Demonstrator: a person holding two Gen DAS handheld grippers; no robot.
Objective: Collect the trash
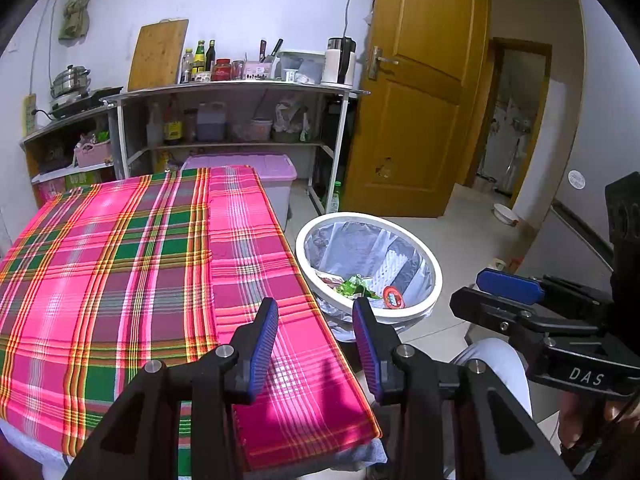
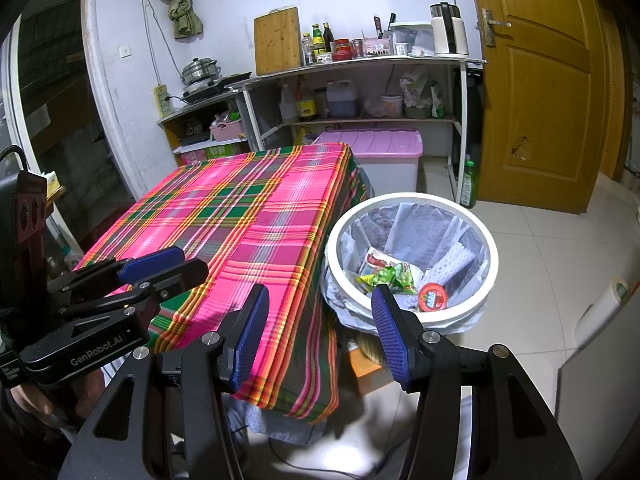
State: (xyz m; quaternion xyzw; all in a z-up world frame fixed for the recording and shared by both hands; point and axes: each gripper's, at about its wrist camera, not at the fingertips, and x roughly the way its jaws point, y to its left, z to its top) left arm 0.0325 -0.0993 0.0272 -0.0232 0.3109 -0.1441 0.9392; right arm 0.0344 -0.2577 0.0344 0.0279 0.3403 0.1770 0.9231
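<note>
Black frames, silver screws; ribbed blue jaws; "DAS", "GenRobot.AI" markings.

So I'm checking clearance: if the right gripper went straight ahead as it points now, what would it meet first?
Probably the near rim of the white trash bin, or the table's plaid cloth edge beside it; the right gripper is open and empty, and depth is unclear.

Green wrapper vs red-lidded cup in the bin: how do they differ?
The green wrapper is crumpled, irregular and flimsy; the red-lidded cup is round and keeps its rigid shape. The wrapper is green with yellow and red print; the cup shows a red top with a blue label. The wrapper lies toward the table side; the cup sits beside it, farther from the table. Both rest inside the lined white trash bin.
</note>
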